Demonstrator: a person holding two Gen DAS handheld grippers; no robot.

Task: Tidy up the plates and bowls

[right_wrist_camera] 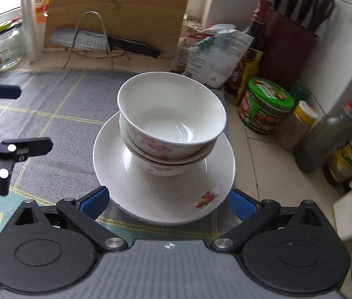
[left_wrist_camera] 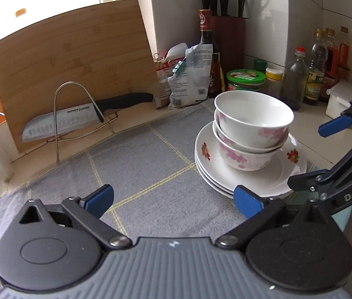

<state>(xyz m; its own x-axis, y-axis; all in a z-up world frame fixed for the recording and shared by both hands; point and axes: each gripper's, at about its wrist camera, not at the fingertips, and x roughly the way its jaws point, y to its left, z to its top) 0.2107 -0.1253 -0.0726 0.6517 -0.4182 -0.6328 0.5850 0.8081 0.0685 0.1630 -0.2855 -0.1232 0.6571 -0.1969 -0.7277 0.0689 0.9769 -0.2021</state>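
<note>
Three white bowls (left_wrist_camera: 250, 129) with pink flowers stand nested on a stack of white plates (left_wrist_camera: 238, 177) with red flower prints. The stack rests at the right edge of a grey checked cloth (left_wrist_camera: 151, 162). My left gripper (left_wrist_camera: 173, 201) is open over the cloth, left of the plates, its right pad close to their rim. My right gripper (left_wrist_camera: 316, 153) shows at the far side of the stack, also open. In the right wrist view the bowls (right_wrist_camera: 171, 114) and plates (right_wrist_camera: 166, 191) lie just ahead of the open right gripper (right_wrist_camera: 168, 203), which holds nothing. The left gripper (right_wrist_camera: 18, 119) is off to the left.
A bamboo cutting board (left_wrist_camera: 71, 62) leans at the back, with a knife (left_wrist_camera: 76, 118) on a wire rack before it. Bags (left_wrist_camera: 191, 79), a dark bottle (left_wrist_camera: 208, 49), a knife block (left_wrist_camera: 230, 37), a green-lidded jar (left_wrist_camera: 245, 78), oil bottles (left_wrist_camera: 318, 67) and a white box (left_wrist_camera: 337, 99) crowd the corner.
</note>
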